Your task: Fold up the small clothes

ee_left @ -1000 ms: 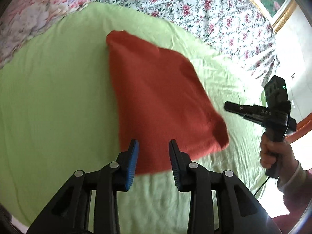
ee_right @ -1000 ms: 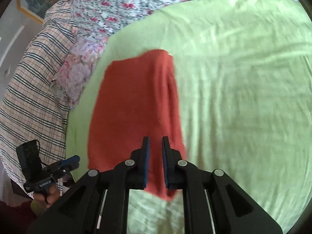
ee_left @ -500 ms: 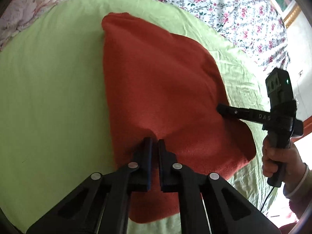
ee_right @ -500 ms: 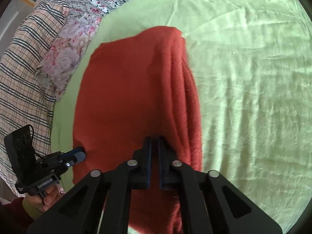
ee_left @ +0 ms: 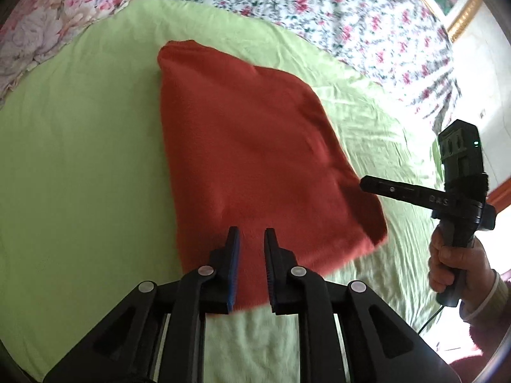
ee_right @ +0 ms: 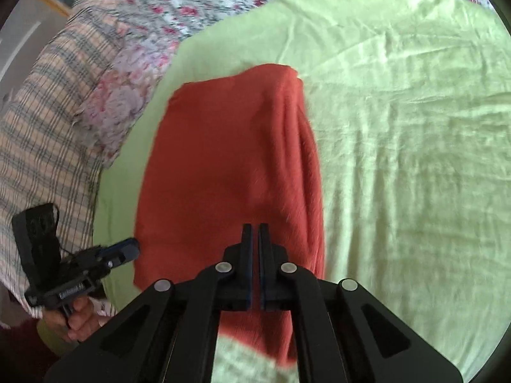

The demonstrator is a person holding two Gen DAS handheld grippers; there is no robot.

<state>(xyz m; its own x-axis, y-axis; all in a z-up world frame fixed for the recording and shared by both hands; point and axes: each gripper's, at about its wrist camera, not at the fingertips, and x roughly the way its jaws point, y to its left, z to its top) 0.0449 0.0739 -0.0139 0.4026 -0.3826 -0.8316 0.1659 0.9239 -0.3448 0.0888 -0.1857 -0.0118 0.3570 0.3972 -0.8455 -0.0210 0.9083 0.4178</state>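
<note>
A red-orange knit garment (ee_left: 255, 159) lies folded flat on the light green sheet (ee_left: 80, 159). It also shows in the right wrist view (ee_right: 230, 172), with a thicker folded edge on its right side. My left gripper (ee_left: 251, 239) hovers over the garment's near edge, jaws slightly apart and empty. My right gripper (ee_right: 255, 228) is over the garment's near part, its jaws closed with only a thin slit between them; no cloth shows between them. Each gripper shows in the other's view, the right one (ee_left: 415, 194) and the left one (ee_right: 121, 250).
A floral bedspread (ee_left: 319, 6) lies beyond the green sheet (ee_right: 415, 159). A plaid blanket (ee_right: 41, 134) and a floral pillow (ee_right: 118, 108) lie at the left in the right wrist view. A gold picture frame (ee_left: 463, 12) hangs on the wall.
Half a second ago both grippers were shut down on the garment. Now both have pulled back from the cloth, the left jaws have parted, and the garment lies flat.
</note>
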